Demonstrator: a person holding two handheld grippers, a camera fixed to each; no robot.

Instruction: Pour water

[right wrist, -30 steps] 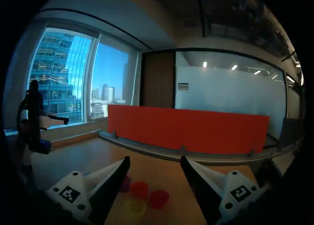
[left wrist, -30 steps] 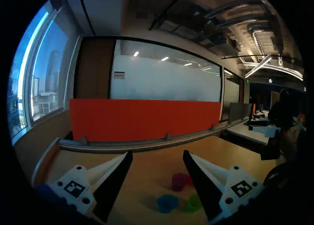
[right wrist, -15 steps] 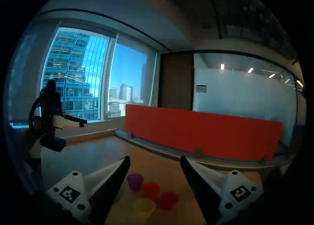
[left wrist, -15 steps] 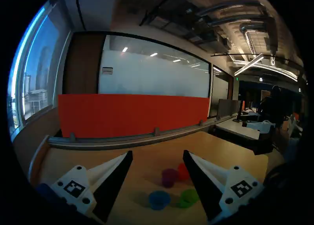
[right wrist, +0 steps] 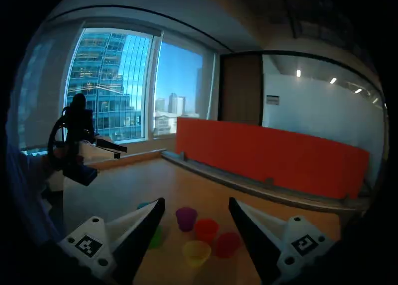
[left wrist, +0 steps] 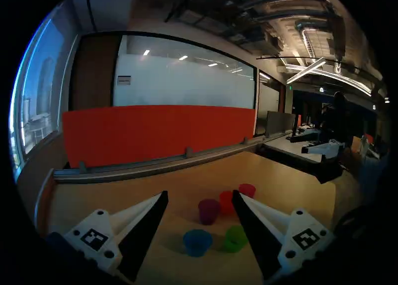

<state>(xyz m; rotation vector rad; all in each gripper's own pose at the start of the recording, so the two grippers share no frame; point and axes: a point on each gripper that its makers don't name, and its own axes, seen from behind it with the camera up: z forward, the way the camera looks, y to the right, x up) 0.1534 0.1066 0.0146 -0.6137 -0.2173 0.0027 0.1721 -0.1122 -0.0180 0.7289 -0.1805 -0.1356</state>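
Cups have climbed into plain sight over the last second, as both claws tip down and swing toward the cluster on the desk (left wrist: 288, 185). In the left gripper view the left claw (left wrist: 199, 193) hangs spread wide with nothing in it. A moment ago only the blue cup (left wrist: 197, 241), the green cup (left wrist: 234, 237) and the purple cup (left wrist: 208, 211) peeked up from the bottom edge. Now an orange cup (left wrist: 226, 202) and a red cup (left wrist: 247, 190) show behind them too. In the right gripper view the right claw (right wrist: 196, 200) is likewise spread and empty. The purple cup, earlier half hidden by one finger, now stands clear between the two, with the yellow cup (right wrist: 196, 252) nearest.

All the cups stand close together on the desk, ahead of and below both claws, and none is touched. To my eye this is the approach. No cup is chosen yet, and I cannot tell whether any holds water.
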